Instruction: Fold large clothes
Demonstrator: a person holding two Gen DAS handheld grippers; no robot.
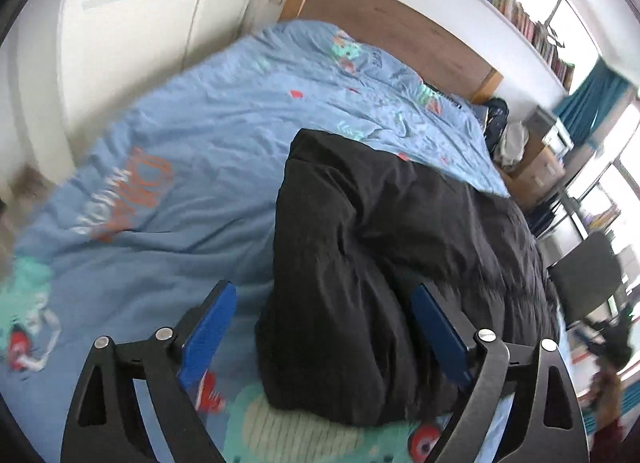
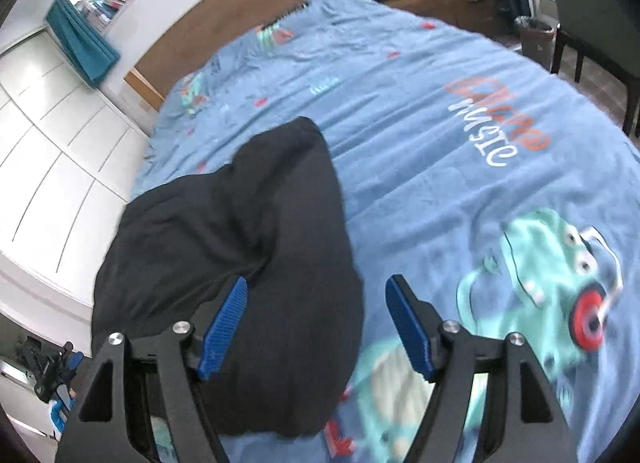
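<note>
Two grippers hang over a bed, each with its blue pads spread wide and gripping nothing. The black garment [image 1: 400,263] lies bundled in thick folds on the blue duvet [image 1: 180,135], which serves as the landmark here: the garment sits on the duvet's near part, toward its edge on the side of the white wardrobe doors [image 2: 52,167], well apart from the wooden headboard [image 1: 400,31] at the duvet's far end. In the left wrist view, the left gripper [image 1: 320,327] straddles the garment's near end, one pad over bare duvet, the other over black cloth, neither pressing on it. In the right wrist view, the right gripper [image 2: 320,323] has one pad over the garment and the other over the duvet's green cartoon print [image 2: 552,271]. Printed lettering [image 2: 496,119] lies on the duvet beyond the garment.
</note>
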